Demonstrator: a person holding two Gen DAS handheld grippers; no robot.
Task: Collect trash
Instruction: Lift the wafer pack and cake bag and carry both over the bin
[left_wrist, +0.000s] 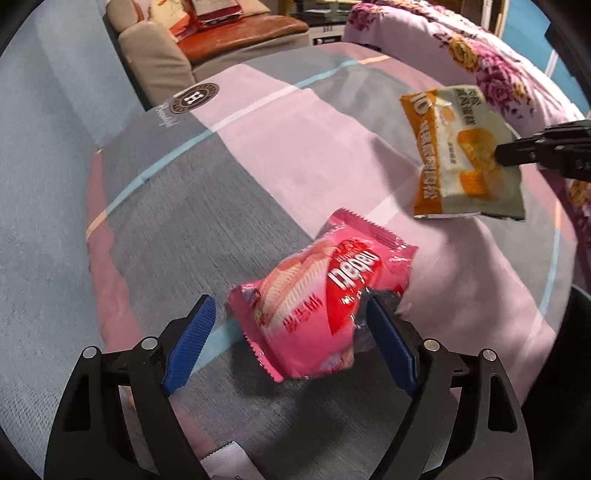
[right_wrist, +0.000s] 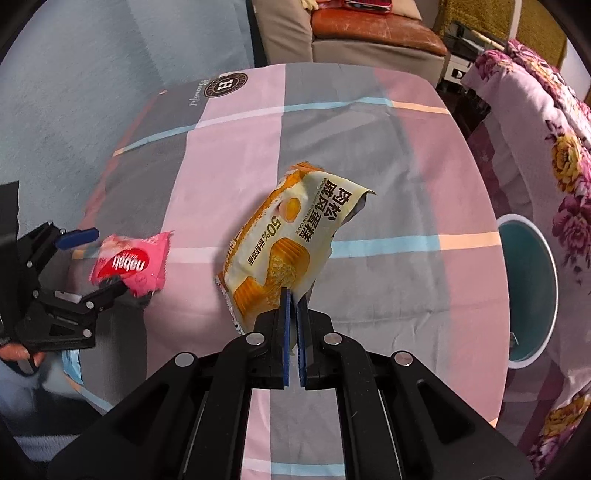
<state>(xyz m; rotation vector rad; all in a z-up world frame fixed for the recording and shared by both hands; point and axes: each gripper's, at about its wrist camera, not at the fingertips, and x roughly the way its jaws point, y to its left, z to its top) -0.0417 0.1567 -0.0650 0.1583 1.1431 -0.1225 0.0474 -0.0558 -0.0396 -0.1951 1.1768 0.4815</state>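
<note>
Above the bench (right_wrist: 369, 155), your right gripper (right_wrist: 291, 295) pinches the cake wrapper (right_wrist: 280, 243) while your left gripper (left_wrist: 291, 321) gapes around the pink packet (left_wrist: 317, 295).

In front of me is the table (right_wrist: 369, 155), covered by a cloth. My left gripper (left_wrist: 291, 325) is above the near left part of it, with the wafer packet (left_wrist: 317, 306) between its fingers. To the right of that, my right gripper (right_wrist: 291, 295) holds the cake wrapper (right_wrist: 284, 240) by its near end, lifted over the middle of the table. The bin (right_wrist: 532, 291) stands just beside the right edge of the table. The sofa (right_wrist: 369, 33) is behind the table, and the blanket (right_wrist: 546, 147) lies on the right, behind the bin.
</note>
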